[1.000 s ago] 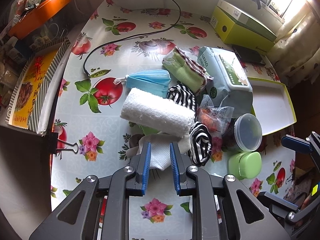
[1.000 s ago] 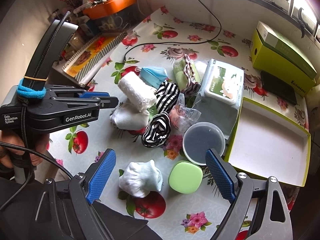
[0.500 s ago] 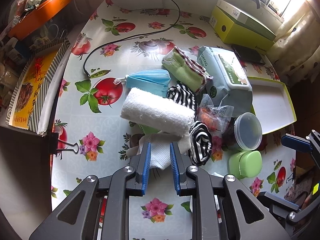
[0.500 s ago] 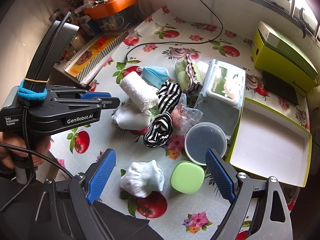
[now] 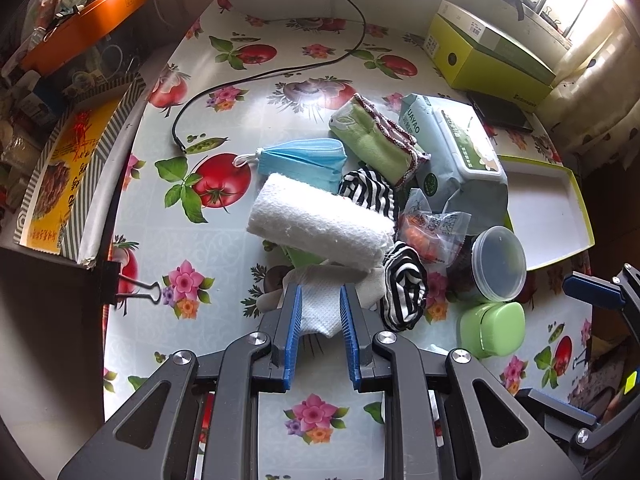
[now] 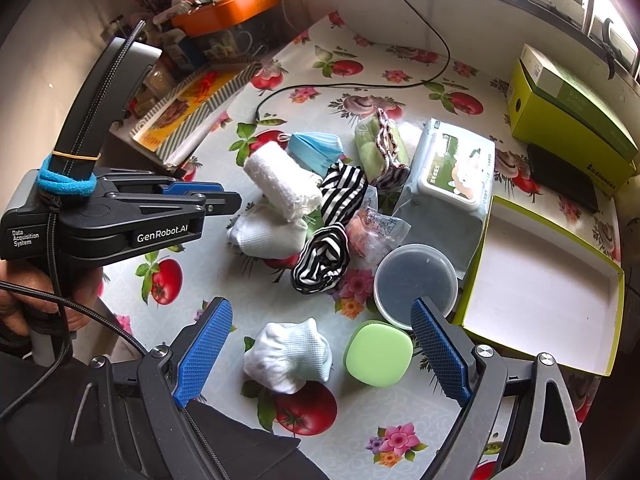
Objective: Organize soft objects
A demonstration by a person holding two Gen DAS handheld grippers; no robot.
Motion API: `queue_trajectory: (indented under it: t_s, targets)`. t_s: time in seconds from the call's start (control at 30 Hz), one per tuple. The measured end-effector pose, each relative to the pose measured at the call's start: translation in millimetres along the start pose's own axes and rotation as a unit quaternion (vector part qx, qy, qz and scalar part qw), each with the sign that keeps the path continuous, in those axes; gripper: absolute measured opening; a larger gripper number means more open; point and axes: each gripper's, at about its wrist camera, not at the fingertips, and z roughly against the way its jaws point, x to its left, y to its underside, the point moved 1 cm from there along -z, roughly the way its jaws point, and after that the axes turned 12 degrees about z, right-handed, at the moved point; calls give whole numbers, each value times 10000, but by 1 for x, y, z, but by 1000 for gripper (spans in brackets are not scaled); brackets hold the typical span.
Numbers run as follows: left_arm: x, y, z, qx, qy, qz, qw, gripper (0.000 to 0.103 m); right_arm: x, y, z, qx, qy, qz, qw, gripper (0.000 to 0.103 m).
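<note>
Change: nothing has shifted over the last second; both grippers and every item sit as they did.
Left gripper [image 5: 319, 312]: low centre of its own view, jaws narrowed around a white sock [image 5: 320, 306] under the end of the rolled towel [image 5: 320, 226]; whether the pads truly pinch the cloth I cannot tell.
Right gripper [image 6: 320, 350]: jaws spread wide and released, hovering over a second white sock [image 6: 289, 356] and a green case [image 6: 379, 354] at the bottom of its view.
Soft things: striped socks [image 6: 326, 258], blue mask [image 6: 316, 152] and green cloth [image 6: 374, 148] piled mid-frame on the desk [image 6: 240, 292].
Box: the open yellow-green tray [image 6: 538, 284] at the right is bare inside.
Meaning: a pause, judged; sorting has barely begun, and the next lift is likely the sock at the left jaws.
</note>
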Motion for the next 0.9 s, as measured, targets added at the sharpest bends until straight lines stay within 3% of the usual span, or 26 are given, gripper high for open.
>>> queue_trajectory:
  t_s: [0.9]
  targets:
    - [9,0,-3,91,80,156,9998,20,8,0,-1,0,-19,3,10000,90]
